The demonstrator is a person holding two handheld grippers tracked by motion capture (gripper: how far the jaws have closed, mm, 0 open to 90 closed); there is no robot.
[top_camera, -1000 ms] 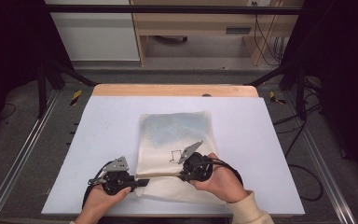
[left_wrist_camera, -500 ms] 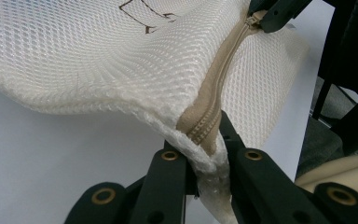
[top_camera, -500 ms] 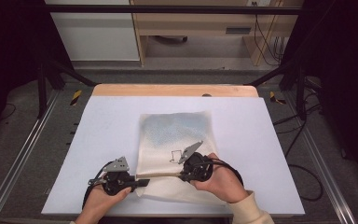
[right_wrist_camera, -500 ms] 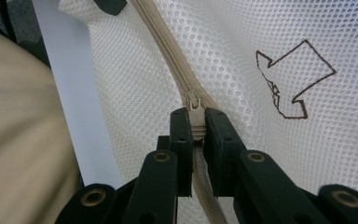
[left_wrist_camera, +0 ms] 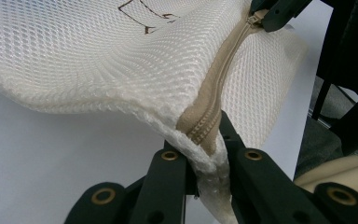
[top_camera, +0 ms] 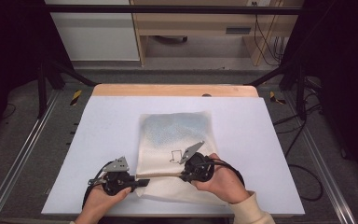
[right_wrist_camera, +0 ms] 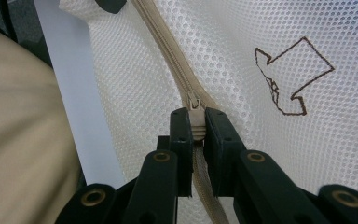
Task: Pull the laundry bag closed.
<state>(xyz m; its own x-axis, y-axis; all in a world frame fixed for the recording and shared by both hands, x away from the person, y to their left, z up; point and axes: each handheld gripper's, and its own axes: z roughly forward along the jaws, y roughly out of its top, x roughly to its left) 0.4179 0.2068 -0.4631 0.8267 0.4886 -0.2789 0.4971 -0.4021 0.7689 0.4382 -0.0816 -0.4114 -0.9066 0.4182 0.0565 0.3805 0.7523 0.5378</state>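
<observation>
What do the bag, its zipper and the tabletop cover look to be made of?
Bag: white woven mesh fabric, probably synthetic; rows of small holes show and it folds softly. Zipper: beige cloth tape with fine, matte, same-coloured teeth, likely plastic; the pull is hard to judge. Table cover: smooth, matte, pale sheet, without visible grain; material unclear.

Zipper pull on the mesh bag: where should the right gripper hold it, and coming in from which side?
Grip the flat tab of the zipper pull, jaws closing across its two faces, coming in along the zipper line from behind the slider. The right gripper already pinches it this way, while the left gripper clamps the mesh bag at the zipper's end, probably to brace it.
</observation>
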